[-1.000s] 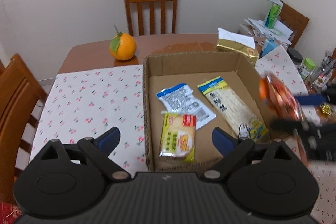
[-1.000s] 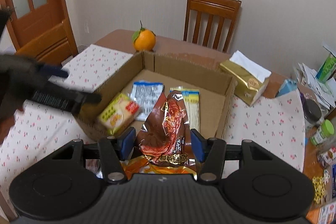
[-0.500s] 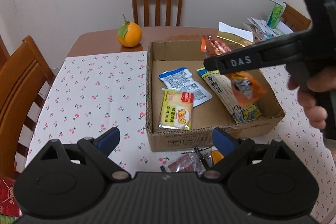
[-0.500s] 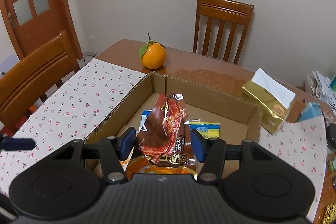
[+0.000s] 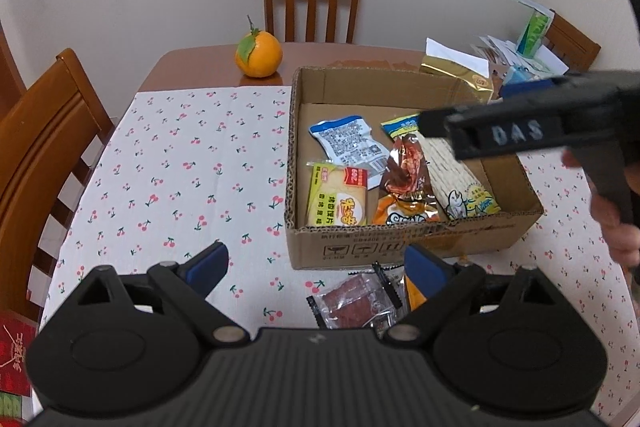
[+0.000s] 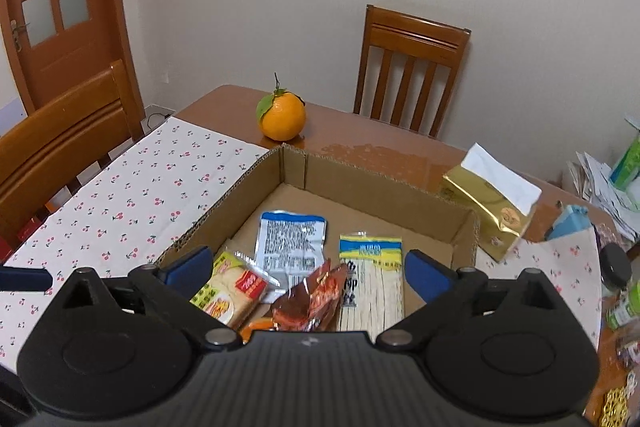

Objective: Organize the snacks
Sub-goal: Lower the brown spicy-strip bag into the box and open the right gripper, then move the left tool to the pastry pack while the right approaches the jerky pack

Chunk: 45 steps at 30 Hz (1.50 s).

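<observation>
Released since a moment ago, my red snack packet point(image 6: 311, 301) now lies in the cardboard box point(image 6: 384, 183), below my right gripper point(image 6: 308, 273), jaws spread; left gripper point(image 5: 316, 267) jaws spread too.

Your right gripper point(image 6: 308, 273) hung with jaws spread wide over the shallow brown cardboard box point(image 6: 384, 183). Below them lay the crinkled red-brown foil snack packet point(image 6: 310, 301), between the yellow cracker pack point(image 6: 230, 291) and the long white noodle packet point(image 6: 372, 283).
</observation>
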Each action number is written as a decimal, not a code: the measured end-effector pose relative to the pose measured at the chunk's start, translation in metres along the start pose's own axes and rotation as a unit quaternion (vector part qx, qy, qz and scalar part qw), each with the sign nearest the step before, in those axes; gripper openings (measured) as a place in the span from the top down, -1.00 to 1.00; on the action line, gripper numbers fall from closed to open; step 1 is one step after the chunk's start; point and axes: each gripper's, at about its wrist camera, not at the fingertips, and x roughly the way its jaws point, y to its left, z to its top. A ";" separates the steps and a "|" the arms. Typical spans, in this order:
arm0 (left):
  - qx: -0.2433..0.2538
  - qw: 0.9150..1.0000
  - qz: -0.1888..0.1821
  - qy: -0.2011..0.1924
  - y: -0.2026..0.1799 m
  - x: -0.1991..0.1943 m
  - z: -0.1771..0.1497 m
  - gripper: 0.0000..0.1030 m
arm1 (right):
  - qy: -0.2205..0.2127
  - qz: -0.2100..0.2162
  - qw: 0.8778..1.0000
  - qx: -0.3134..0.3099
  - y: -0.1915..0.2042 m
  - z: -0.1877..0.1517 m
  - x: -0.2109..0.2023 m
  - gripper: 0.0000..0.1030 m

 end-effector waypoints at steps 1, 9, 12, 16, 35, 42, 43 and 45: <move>-0.001 1.000 0.001 0.000 0.000 0.000 -0.001 -0.84 | -0.001 -0.003 1.000 -0.002 0.001 -0.005 -0.004 -1.00; -0.010 1.000 -0.002 0.000 0.008 -0.004 -0.015 -0.84 | 0.000 -0.018 1.000 0.001 0.009 -0.045 -0.028 -1.00; -0.004 1.000 0.001 -0.001 0.010 -0.005 -0.022 -0.84 | 0.004 -0.020 1.000 0.004 0.013 -0.061 -0.034 -1.00; -0.001 1.000 0.007 0.001 0.013 -0.006 -0.031 -0.84 | 0.013 -0.018 1.000 0.011 0.016 -0.083 -0.042 -1.00; 0.025 0.999 0.022 -0.003 0.024 -0.008 -0.065 -0.84 | 0.087 0.054 0.995 -0.002 0.041 -0.155 -0.047 -1.00; 0.027 1.000 -0.005 0.008 0.025 -0.008 -0.072 -0.84 | 0.130 0.073 0.987 -0.057 0.068 -0.170 -0.029 -0.99; 0.030 0.999 -0.011 0.009 0.024 -0.008 -0.073 -0.84 | 0.132 0.072 0.986 -0.064 0.071 -0.172 -0.027 -0.97; 0.040 0.999 -0.020 0.014 0.022 -0.007 -0.077 -0.84 | 0.134 0.070 0.986 -0.076 0.075 -0.174 -0.023 -0.92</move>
